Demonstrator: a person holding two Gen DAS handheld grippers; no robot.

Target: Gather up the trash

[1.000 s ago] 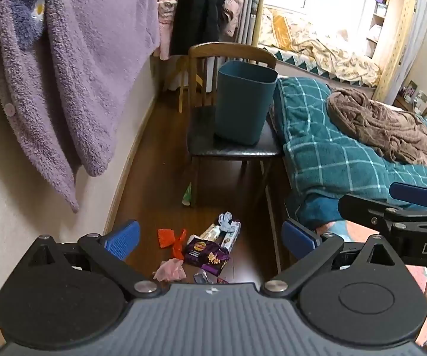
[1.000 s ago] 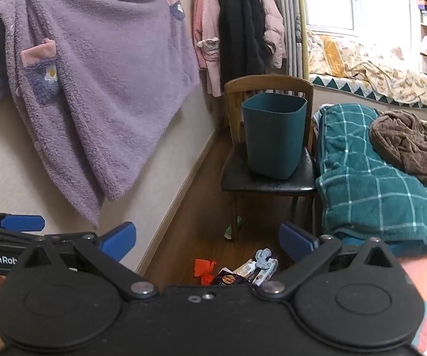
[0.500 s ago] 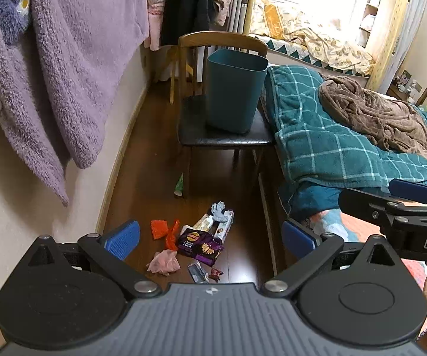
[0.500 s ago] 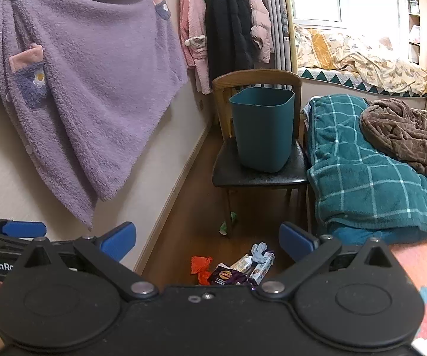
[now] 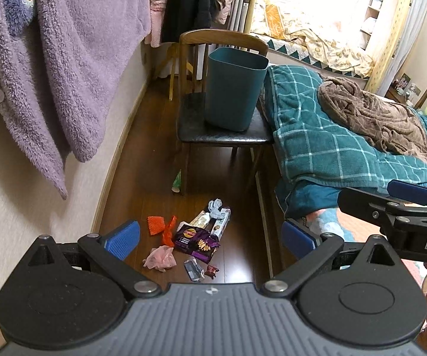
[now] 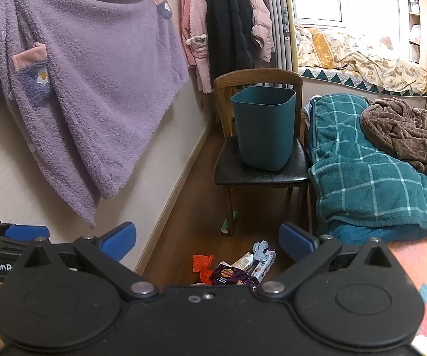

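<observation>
Left gripper (image 5: 210, 237) spread wide, empty, above trash pile (image 5: 194, 237) at lower centre on bare wood floor. Right gripper (image 6: 207, 241) likewise agape, empty. Teal bin (image 5: 234, 89) upright on chair (image 5: 222, 133), centre frame. Floor strip narrow: wall left, bed (image 5: 332, 148) edge right.

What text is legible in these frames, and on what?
"DAS", cut off by the frame edge: right gripper body, left wrist view.
"GenR", cut off: left gripper body, right wrist view.
Purple snack bag logo and white carton print: too small to read.
</observation>
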